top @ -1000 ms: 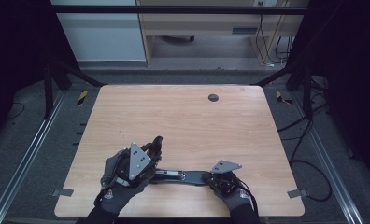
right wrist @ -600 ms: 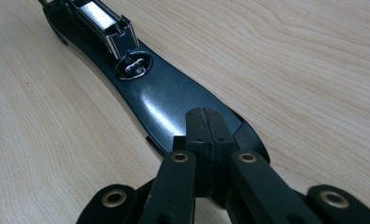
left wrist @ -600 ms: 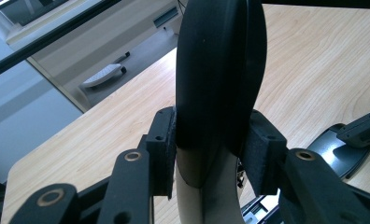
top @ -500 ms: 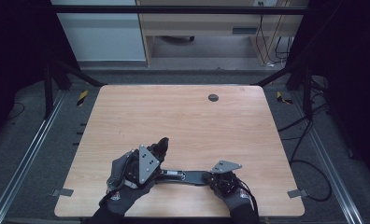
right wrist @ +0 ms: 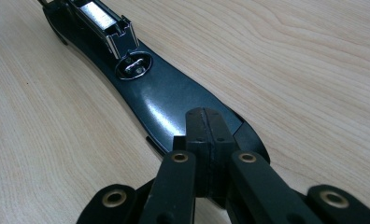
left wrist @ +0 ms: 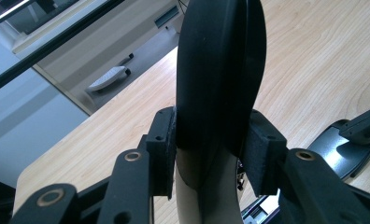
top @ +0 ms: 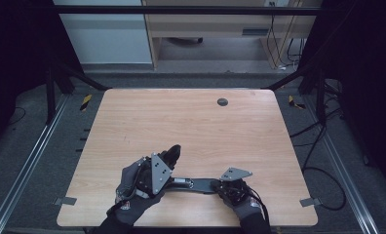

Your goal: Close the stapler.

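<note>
A black stapler lies swung open near the table's front edge. Its flat base (top: 193, 184) (right wrist: 164, 100) rests on the wood, with the metal magazine (right wrist: 103, 21) at its far end. My left gripper (top: 167, 161) (left wrist: 213, 144) is shut on the stapler's black top arm (top: 174, 152) (left wrist: 220, 70), which stands tilted up from the base. My right gripper (top: 219, 185) (right wrist: 204, 126) is shut, pads (right wrist: 195, 130) pressed together, with their tips resting on the near end of the base.
The wooden table (top: 181, 122) has a dark round grommet (top: 222, 102) near its far edge. Metal frame rails run along both sides, and cables (top: 322, 146) lie on the floor to the right. A cabinet (top: 205, 29) stands beyond the table.
My left gripper has shifted slightly to the right with the stapler's top arm in it. The right gripper and the base have stayed put.
</note>
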The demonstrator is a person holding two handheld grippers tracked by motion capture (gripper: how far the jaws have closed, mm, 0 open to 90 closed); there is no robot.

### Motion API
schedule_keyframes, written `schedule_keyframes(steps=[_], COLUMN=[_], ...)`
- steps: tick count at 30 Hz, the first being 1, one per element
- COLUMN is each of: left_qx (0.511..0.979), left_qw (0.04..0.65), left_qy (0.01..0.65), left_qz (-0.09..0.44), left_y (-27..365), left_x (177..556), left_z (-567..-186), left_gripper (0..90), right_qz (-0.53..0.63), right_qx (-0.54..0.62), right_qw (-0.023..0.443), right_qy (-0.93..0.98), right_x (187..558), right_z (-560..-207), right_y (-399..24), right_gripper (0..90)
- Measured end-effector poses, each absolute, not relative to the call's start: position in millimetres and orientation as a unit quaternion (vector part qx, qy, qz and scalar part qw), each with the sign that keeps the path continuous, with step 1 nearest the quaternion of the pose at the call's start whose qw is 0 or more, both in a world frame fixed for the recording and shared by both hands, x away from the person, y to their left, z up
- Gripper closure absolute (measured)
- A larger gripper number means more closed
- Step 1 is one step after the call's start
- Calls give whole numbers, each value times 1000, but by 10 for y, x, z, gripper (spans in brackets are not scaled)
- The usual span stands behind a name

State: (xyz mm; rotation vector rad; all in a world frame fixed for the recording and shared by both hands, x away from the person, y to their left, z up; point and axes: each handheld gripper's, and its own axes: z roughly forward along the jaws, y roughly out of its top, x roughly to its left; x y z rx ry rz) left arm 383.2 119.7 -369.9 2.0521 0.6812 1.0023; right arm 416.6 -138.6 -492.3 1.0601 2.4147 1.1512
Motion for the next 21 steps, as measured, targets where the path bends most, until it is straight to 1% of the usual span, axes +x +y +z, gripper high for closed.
schedule_keyframes(steps=[21], left_qx=[805], left_qw=[348], left_qy=[242], left_qz=[414], left_y=[1037], left_x=[3810], left_z=[-3767], left_gripper=[591], right_qz=[397], right_qx=[365], right_qw=[131], right_qy=[832], right_x=[4167], right_z=[-4923], right_y=[-1387], right_gripper=[900])
